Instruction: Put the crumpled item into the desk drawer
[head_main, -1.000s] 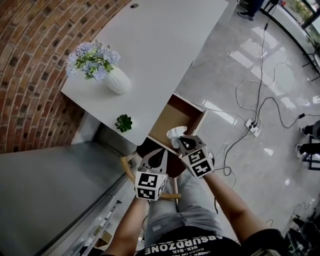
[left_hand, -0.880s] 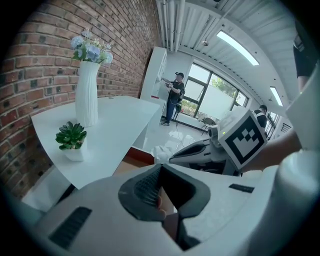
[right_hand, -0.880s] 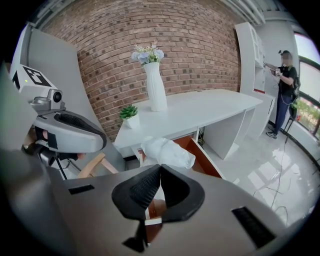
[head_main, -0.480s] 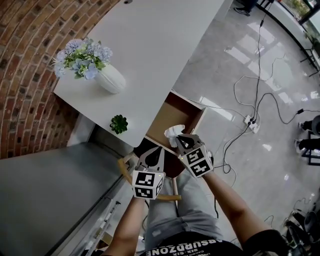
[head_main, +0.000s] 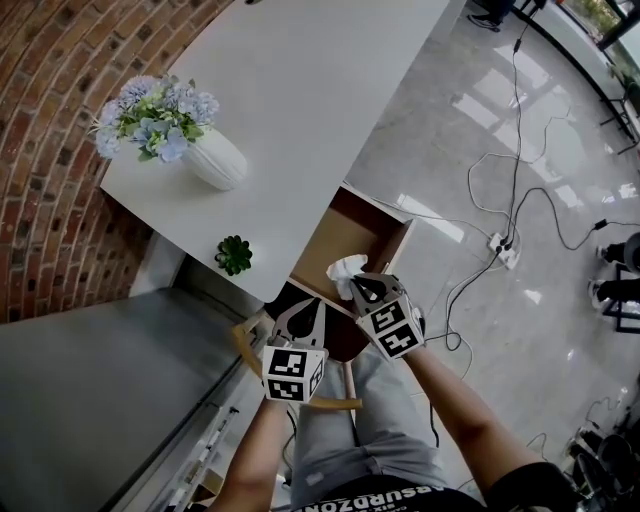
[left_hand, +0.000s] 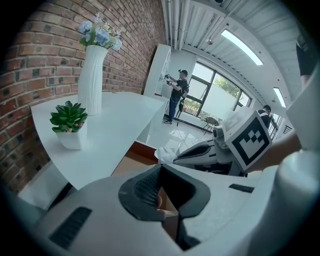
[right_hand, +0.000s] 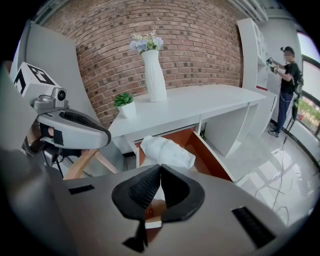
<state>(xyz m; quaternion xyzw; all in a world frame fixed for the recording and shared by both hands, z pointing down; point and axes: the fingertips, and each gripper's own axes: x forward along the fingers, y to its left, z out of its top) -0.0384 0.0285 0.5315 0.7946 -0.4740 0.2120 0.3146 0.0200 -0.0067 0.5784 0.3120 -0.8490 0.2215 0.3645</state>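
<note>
A crumpled white paper (head_main: 346, 270) hangs over the open wooden desk drawer (head_main: 396, 252), near its front edge. My right gripper (head_main: 358, 287) is shut on the paper's near end, and the wad juts out past the tips (right_hand: 167, 152). My left gripper (head_main: 303, 312) is shut and holds nothing; it sits just left of the right one, in front of the drawer. The left gripper view shows the right gripper (left_hand: 200, 150) with the paper (left_hand: 166, 153) beside the white desk (left_hand: 115, 130). The drawer's inside (right_hand: 207, 157) looks bare.
On the white desk (head_main: 300, 110) stand a white vase of flowers (head_main: 215, 158) and a small potted succulent (head_main: 234, 255). A wooden chair frame (head_main: 245, 345) is under my left arm. Cables and a power strip (head_main: 503, 257) lie on the tiled floor to the right.
The head view has shifted a little and both grippers sit slightly lower in it. The paper stays gripped by the right gripper above the drawer.
</note>
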